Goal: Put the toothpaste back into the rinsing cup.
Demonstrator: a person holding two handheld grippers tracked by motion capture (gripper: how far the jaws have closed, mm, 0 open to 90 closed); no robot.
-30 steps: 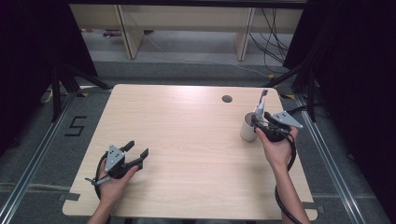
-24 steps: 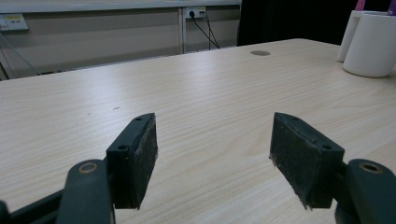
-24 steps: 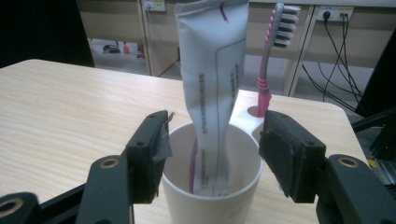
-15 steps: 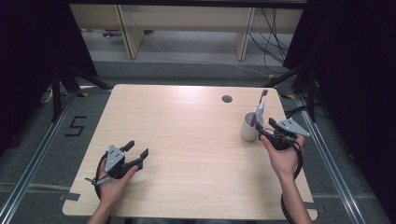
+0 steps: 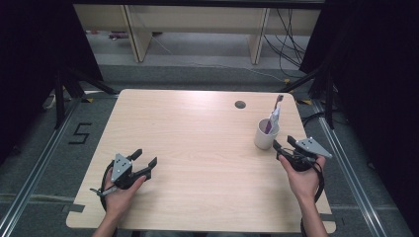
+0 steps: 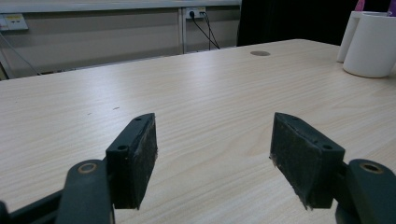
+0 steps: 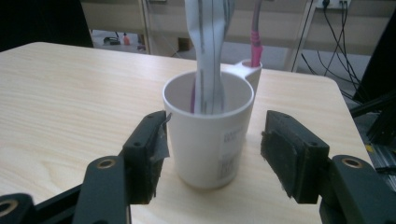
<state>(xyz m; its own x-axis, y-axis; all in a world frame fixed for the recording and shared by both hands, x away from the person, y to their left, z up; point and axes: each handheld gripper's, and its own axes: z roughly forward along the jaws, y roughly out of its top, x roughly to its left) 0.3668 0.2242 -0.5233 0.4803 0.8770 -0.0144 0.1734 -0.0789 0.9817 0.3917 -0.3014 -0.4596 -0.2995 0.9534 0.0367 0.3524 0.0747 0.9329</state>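
A white cup [image 5: 265, 136] stands at the table's right side, holding a striped white tube [image 5: 274, 114] and a pink toothbrush [image 5: 278, 101]. My right gripper [image 5: 282, 142] sits just behind the cup on the near right side, open. In the right gripper view the cup [image 7: 208, 135] stands between the tips of the spread jaws of that gripper [image 7: 215, 140], with the left pad close to its wall and the tube [image 7: 212, 46] and toothbrush [image 7: 256, 37] rising out of it. My left gripper [image 5: 146, 156] rests open at the near left, nothing between its pads [image 6: 212, 140].
The wooden table [image 5: 197, 148] has a round cable hole [image 5: 240, 104] near its far edge. In the left gripper view the cup [image 6: 371, 44] stands far off at the upper right. Shelving legs and cables lie on the floor beyond the table.
My right gripper has drawn back from the cup toward the near edge. The cup and its contents stay put. The left gripper has not moved.
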